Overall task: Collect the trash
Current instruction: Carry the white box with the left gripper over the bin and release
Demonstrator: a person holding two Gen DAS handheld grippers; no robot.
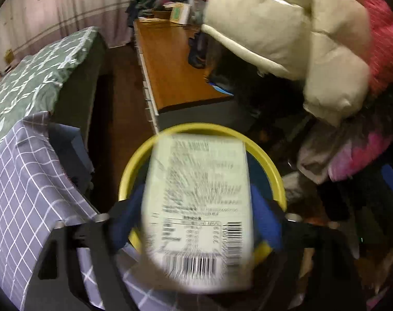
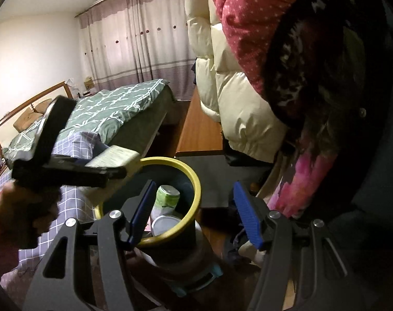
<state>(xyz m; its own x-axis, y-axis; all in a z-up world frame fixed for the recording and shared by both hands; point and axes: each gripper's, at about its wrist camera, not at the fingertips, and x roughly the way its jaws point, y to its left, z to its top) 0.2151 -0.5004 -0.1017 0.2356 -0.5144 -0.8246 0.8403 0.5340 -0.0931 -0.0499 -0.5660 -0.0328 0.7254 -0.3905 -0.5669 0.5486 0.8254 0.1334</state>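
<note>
Your left claw [image 1: 196, 220] hangs over the yellow-rimmed trash bin [image 1: 276, 171], with a pale green carton [image 1: 196, 202] between its blue pads [image 1: 265, 220]. The carton is blurred, its barcode and printed table facing the camera. The pads stand wide on either side of it; you cannot tell from the left wrist view whether they press on its sides. From the right wrist view, that same left claw [image 2: 118, 167] appears at the left, carried in your hand [image 2: 28, 202], and the carton [image 2: 113, 156] sticks out just above the near rim of the bin [image 2: 191, 178].

Your right claw [image 2: 196, 215] is partly open with nothing between its blue pads [image 2: 248, 217]; the bin sits in the gap beyond them. Inside the bin lie a green-and-white can [image 2: 166, 198], tilted, and a white round lid-like piece [image 2: 165, 224] just below it.

Beside the bin are a grey checked cloth [image 1: 22, 194] and a bed with a green patterned cover [image 2: 113, 103]. A wooden counter [image 1: 175, 70] runs behind, and a cream puffer jacket [image 1: 287, 33] and a red dotted garment [image 2: 248, 18] hang at the right.
</note>
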